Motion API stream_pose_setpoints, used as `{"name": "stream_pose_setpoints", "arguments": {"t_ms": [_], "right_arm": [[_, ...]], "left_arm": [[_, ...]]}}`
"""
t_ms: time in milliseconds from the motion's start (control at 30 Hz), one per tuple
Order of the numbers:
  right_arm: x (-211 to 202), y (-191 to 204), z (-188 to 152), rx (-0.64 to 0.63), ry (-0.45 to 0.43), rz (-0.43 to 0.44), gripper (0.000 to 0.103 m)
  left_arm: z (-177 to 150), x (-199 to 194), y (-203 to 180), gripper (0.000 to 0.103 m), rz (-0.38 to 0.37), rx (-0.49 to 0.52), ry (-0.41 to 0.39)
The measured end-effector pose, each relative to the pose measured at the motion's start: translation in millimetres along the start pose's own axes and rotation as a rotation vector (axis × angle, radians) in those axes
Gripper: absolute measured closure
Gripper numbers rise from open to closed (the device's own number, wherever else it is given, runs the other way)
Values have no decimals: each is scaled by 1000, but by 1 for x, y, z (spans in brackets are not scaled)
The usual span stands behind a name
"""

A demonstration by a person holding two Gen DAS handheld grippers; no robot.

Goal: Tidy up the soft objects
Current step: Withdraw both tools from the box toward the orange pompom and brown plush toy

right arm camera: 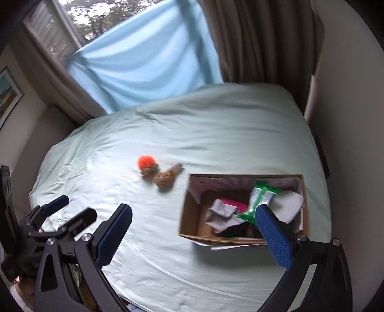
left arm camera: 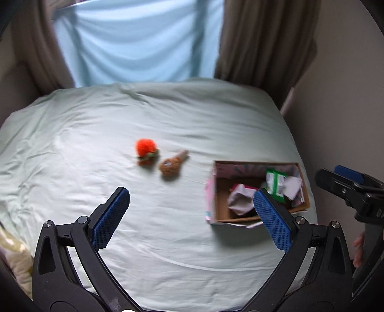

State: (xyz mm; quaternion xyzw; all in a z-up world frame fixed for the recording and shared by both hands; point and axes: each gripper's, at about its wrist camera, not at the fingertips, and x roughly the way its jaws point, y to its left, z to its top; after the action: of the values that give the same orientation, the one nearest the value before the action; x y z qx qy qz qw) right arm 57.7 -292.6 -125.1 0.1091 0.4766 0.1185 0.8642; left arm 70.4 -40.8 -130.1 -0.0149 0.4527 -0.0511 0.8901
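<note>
An orange pom-pom toy [left arm camera: 146, 151] and a brown knitted toy [left arm camera: 171, 165] lie side by side on the pale green bed sheet [left arm camera: 96, 144]. They also show in the right wrist view: orange toy [right arm camera: 147, 165], brown toy [right arm camera: 166, 178]. An open cardboard box [left arm camera: 258, 217] to their right holds a green packet [left arm camera: 276, 184] and crumpled cloths [left arm camera: 238, 200]; it also shows in the right wrist view [right arm camera: 192, 216]. My left gripper [left arm camera: 190, 217] is open and empty above the sheet. My right gripper [right arm camera: 194, 234] is open and empty near the box.
A blue curtain [left arm camera: 134, 40] and brown drapes [left arm camera: 261, 40] hang behind the bed. A wall [left arm camera: 348, 108] runs close along the bed's right side. The right gripper shows at the right edge of the left wrist view [left arm camera: 348, 187]. A window [right arm camera: 72, 14] is at upper left.
</note>
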Motion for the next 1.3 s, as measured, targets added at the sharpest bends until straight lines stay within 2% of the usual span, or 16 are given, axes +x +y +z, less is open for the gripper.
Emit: {"name": "stream_pose_setpoints", "arguments": {"t_ms": [233,400,500,733,867,1033,1300], "right_arm": [[-20,51,-12,-76,-102,-27,1],[-23,81,-22,-92,-164,-59,1],[-19,97,-23,-78,-176,-77,1],[4,137,-15,-38,-197,-119,1],[20,156,-11,-14,-218,-132,1],[60,175,-6,18,-213,-152,1],[153,180,-6,89,-185,-204,1]], "left_arm": [[-7,-32,54,0,56,-32,-81],[-14,-38,91,0,56,-36,-120],[-14,-34,109,0,48,-21,-116],[6,-13,148,0,-26,27,-94],[22,7,171,0,-61,57,-71],[39,45,197,0,-107,65,-39],[61,146,220,0,-167,107,8]]}}
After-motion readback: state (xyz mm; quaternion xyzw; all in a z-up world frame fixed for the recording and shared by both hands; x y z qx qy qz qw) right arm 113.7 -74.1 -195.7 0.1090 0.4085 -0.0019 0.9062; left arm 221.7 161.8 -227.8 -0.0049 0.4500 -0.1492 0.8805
